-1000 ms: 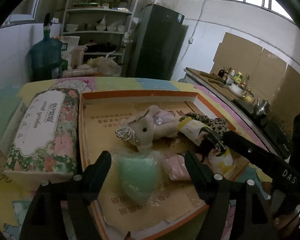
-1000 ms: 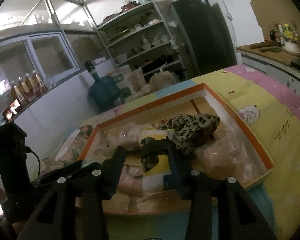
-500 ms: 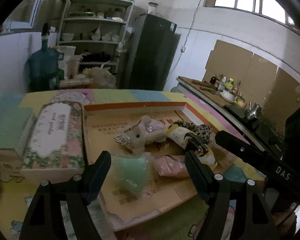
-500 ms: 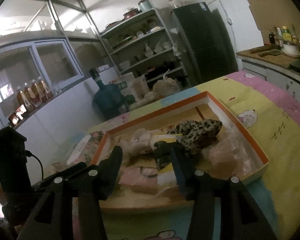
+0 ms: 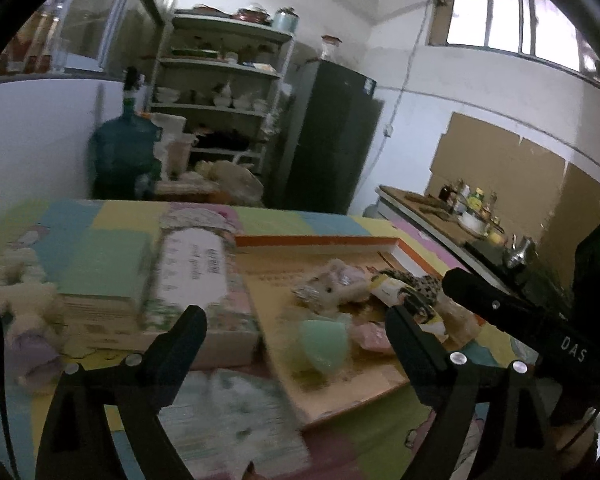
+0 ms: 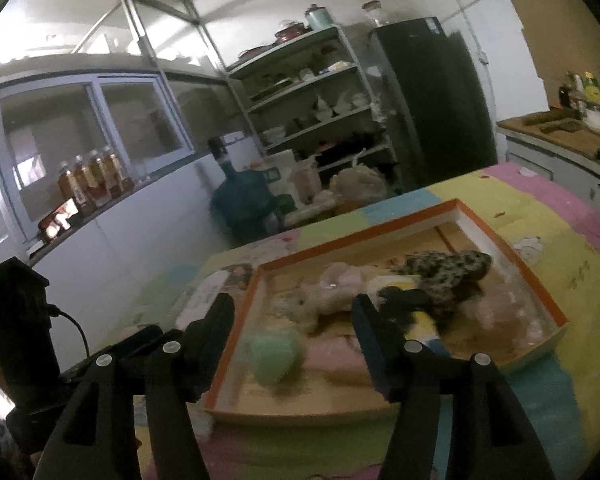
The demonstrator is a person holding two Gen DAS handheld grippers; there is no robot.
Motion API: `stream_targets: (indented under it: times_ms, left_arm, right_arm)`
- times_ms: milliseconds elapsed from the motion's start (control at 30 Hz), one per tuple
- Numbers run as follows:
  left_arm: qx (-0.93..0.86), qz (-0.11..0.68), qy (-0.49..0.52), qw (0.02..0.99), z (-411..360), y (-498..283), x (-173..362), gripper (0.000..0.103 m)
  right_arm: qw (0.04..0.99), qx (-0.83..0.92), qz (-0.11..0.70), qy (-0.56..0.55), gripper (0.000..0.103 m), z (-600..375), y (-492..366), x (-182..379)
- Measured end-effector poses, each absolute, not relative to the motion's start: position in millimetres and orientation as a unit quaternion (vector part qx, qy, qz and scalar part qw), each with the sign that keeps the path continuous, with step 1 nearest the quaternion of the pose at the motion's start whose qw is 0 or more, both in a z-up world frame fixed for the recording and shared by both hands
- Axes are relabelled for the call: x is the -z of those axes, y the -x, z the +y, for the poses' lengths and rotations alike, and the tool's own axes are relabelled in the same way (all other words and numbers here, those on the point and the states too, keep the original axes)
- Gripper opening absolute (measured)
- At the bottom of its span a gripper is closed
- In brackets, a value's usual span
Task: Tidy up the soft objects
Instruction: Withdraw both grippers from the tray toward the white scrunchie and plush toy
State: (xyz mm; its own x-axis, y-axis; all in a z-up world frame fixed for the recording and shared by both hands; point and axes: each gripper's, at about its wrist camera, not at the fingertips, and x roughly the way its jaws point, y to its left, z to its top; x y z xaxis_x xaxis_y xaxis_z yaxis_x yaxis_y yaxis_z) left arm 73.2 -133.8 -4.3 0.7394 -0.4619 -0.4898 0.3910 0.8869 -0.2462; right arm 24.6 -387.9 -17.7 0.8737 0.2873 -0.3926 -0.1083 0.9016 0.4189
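Dim indoor daylight, cool cast. Blown-out glare at high window (image 5: 512, 20) in left view, glazed partition (image 6: 88, 120) in right. Heavy motion blur across table (image 5: 112, 216) and tray (image 6: 512, 256) contents; fingers (image 5: 184, 336) sharp, near-silhouette. Strong fisheye bending, black vignette at corners. Green LED flare at right edge of left view.
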Motion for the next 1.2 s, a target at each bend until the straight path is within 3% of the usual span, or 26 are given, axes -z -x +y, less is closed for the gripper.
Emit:
stream_targets:
  times_ms: [333, 867, 1200]
  left_arm:
    - [0.176, 0.256, 0.094, 0.946, -60.1, -60.4, -5.4, 0.091]
    - [0.097, 0.251, 0.125, 0.955, 49.5, -40.4, 4.7, 0.091]
    - [0.036, 0.256, 0.103, 0.961, 105.9, -48.5, 9.8, 0.091]
  right_arm:
    - [0.948, -0.139, 0.23, -0.17, 0.071, -331.6, -29.8, 7.5]
    - [0.935, -0.197, 0.255, -0.147, 0.072, -247.4, -34.8, 6.6]
    - [0.886, -0.295, 0.318, -0.163, 0.072, -158.6, -64.8, 30.6]
